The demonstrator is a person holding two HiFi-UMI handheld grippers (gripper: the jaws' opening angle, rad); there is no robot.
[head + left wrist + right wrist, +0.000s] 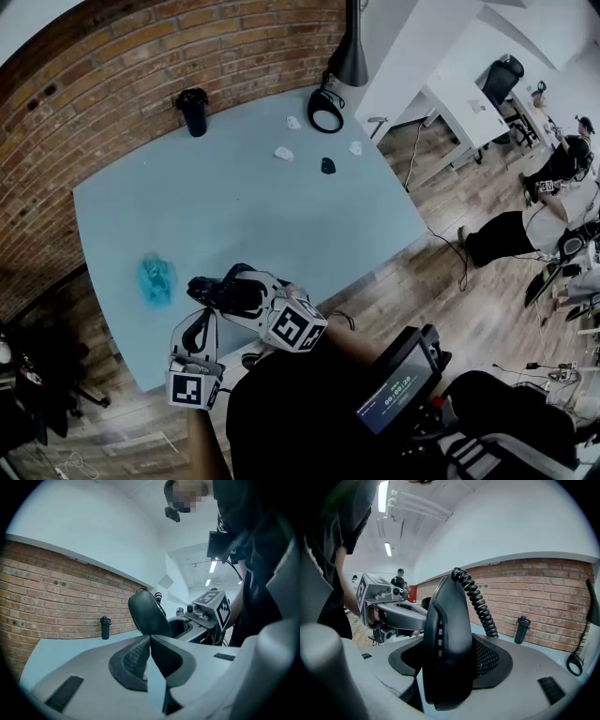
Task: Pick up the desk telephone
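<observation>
Right gripper (451,670) around telephone handset (449,620), perhaps aloft

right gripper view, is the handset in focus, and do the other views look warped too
Right gripper view: the handset is fairly sharp but dark, and the brick wall is bowed by the lens. Left gripper view: black vignetted corners. Head view: the table edges curve.

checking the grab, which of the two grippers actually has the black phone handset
The right gripper: its jaws clamp the black coiled-cord handset, while the left gripper is shut on nothing.
</observation>
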